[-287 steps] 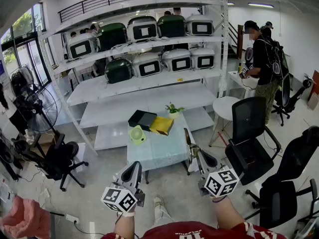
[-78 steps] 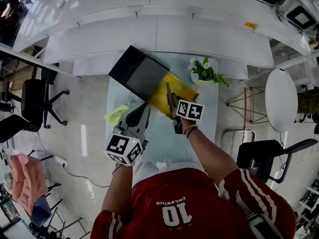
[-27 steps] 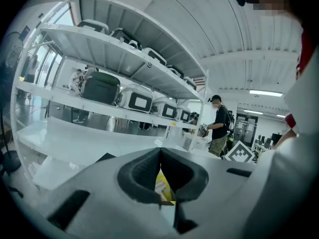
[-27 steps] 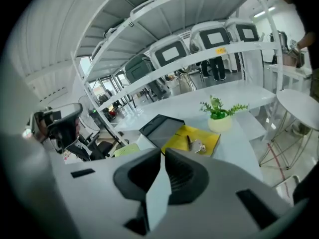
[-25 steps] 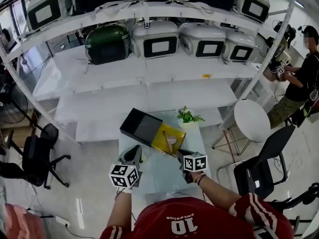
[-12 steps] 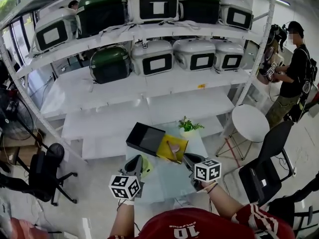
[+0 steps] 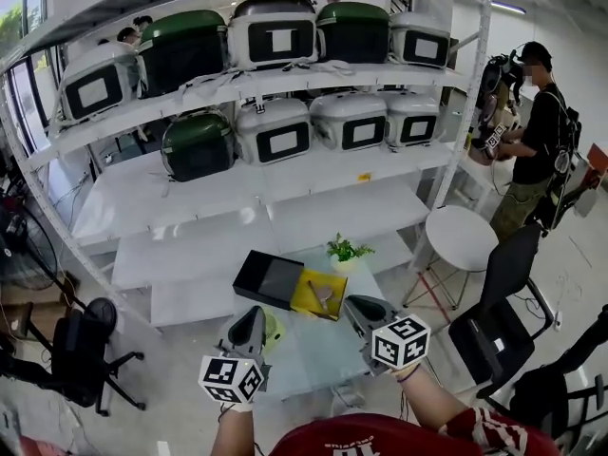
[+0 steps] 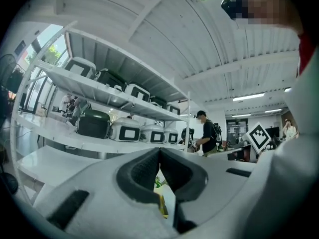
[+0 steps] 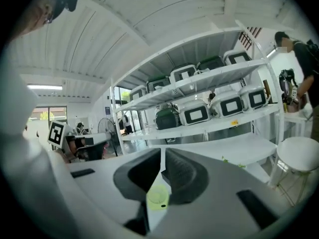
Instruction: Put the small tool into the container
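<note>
The small metal tool [image 7: 323, 295] lies inside the yellow container [image 7: 312, 302] on the glass table [image 7: 318, 342], next to a black box [image 7: 268, 278]. Both grippers are held low, short of the table's near edge. My left gripper [image 7: 252, 313] is shut and empty; in the left gripper view its tips [image 8: 159, 153] meet, and a strip of the yellow container [image 8: 162, 206] shows below them. My right gripper [image 7: 353, 302] is also shut and empty, near the container's front right; in the right gripper view its tips [image 9: 163, 153] meet above a green fan [image 9: 158, 198].
A small green fan [image 7: 271, 329] lies at the table's left, a potted plant [image 7: 344, 251] at its back. White shelves [image 7: 237, 198] with several cases stand behind. A round white table [image 7: 458, 231] and black office chairs [image 7: 494, 302] are at the right; a person [image 7: 537, 131] stands far right.
The head view has tilted up and takes in more of the room. Both grippers have drawn back from the table toward me. The tool stays in the yellow container.
</note>
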Demonstrator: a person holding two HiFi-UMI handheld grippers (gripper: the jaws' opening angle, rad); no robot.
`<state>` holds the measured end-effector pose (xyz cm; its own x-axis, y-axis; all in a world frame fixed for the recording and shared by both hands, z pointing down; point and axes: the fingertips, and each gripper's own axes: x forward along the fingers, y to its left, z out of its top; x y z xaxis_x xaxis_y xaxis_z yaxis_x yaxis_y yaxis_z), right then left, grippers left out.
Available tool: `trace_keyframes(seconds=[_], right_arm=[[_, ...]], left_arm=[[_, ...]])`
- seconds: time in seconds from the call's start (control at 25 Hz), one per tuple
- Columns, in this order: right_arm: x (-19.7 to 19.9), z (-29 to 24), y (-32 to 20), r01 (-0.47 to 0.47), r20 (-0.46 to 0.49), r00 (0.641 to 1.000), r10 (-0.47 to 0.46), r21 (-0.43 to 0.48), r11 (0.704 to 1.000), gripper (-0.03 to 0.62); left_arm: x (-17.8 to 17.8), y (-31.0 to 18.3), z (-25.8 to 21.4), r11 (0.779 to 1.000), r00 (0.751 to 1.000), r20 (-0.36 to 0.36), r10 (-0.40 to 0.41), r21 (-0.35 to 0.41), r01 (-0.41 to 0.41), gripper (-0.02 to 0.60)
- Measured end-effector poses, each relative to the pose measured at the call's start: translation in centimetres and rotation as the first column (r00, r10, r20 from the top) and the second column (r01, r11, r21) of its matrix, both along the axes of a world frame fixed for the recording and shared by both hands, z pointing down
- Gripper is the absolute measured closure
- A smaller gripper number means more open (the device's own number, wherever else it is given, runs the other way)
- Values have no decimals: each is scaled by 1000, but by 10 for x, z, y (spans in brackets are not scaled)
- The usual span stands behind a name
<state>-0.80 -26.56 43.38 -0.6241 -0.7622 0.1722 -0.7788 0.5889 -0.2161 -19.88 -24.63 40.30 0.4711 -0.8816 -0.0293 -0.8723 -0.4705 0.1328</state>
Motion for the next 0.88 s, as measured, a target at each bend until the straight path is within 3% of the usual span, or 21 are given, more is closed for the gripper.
trace_keyframes(seconds=[0.36, 0.52, 0.72, 0.88], right_arm=[[2, -54, 26, -64, 45, 997, 58, 148, 987, 569], [7, -83, 28, -89, 105, 992, 70, 192, 977, 569], [5, -102, 28, -96, 86, 993, 77, 242, 966, 569], [19, -106, 31, -130, 72, 991, 115, 261, 956, 569]], left_arm=[[7, 29, -27, 996, 995, 98, 11, 85, -19, 586], [1, 35, -41, 992, 990, 136, -22, 129, 4, 584], [-9, 33, -57, 989, 997, 67, -32, 144, 22, 586], [-3, 39, -69, 985, 998, 65, -11, 170, 0, 585]])
